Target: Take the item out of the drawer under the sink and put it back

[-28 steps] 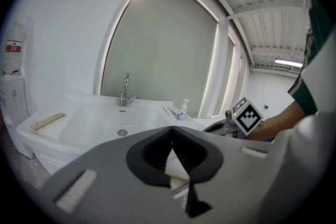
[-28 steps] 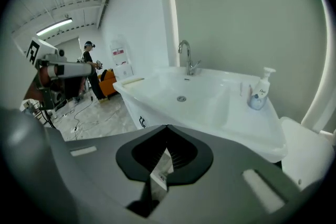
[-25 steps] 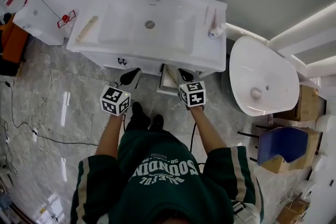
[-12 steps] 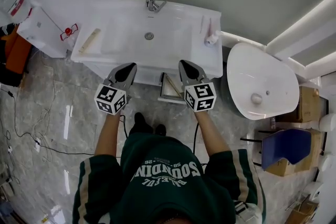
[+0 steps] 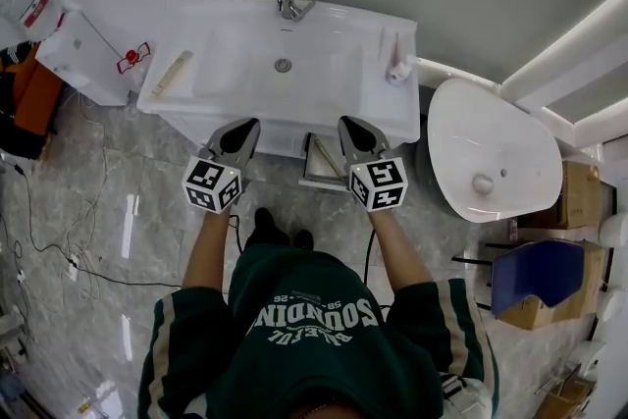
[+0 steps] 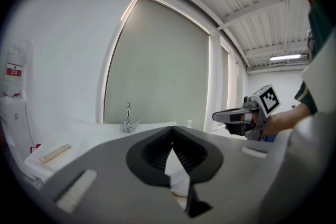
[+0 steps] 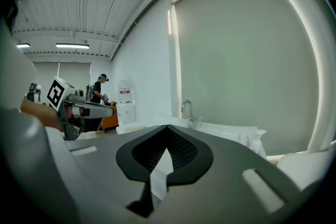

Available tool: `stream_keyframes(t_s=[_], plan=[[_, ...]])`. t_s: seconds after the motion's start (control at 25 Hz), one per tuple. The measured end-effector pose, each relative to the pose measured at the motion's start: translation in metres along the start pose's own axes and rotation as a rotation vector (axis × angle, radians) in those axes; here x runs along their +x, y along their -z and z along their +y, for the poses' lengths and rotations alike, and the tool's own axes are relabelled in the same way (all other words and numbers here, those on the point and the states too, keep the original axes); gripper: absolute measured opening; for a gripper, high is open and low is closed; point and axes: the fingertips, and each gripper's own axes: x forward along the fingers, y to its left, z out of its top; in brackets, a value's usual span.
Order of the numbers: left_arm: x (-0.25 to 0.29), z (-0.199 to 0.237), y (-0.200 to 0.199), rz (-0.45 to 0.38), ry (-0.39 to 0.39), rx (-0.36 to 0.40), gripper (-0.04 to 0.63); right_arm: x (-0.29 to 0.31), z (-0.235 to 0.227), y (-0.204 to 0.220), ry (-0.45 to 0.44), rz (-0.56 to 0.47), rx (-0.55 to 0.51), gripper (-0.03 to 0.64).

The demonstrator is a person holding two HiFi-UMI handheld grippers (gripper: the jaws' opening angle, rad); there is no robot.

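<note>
At mid-frame, before the white rectangular ceramic sink [image 5: 226,54], the grey left gripper [image 5: 245,126] and right gripper [image 5: 348,124] hover, jaws pressed together, empty.

This is a bathroom mock-up built inside a larger work hall, not a home. At twelve o'clock in the head view stands a white sink [image 5: 221,54] with a chrome tap [image 5: 287,0]. At three o'clock sits a toilet [image 5: 486,152] with its lid down, and both rest on a glossy marble-look floor [image 5: 128,201]. Loose cables [image 5: 59,245] trail across it at nine o'clock. Cardboard boxes [image 5: 574,196] and a blue chair [image 5: 535,275] crowd the four o'clock corner. The right gripper view shows a ribbed industrial ceiling [image 7: 84,2] with strip lights [image 7: 72,45], and another person [image 7: 98,91] at nine o'clock.
</note>
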Motion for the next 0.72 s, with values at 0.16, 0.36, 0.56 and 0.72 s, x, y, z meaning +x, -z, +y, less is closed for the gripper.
stream_keyframes(t_s=[0.16,0.36,0.56,0.72], plan=[[-0.002,-0.001,0.003,0.002,-0.002,-0.005,0.051,-0.001,0.005,0.006,-0.009,0.008,0.005,0.002],[-0.004,-0.003,0.006,0.002,-0.005,-0.011,0.051,-0.003,0.007,0.007,-0.008,0.004,0.007,0.002],[-0.007,-0.005,0.010,0.006,-0.002,-0.012,0.051,-0.005,0.014,0.013,-0.009,0.003,0.010,0.002],[-0.006,-0.005,0.007,0.001,-0.003,-0.010,0.051,-0.004,0.015,0.013,-0.016,0.005,0.005,0.002]])
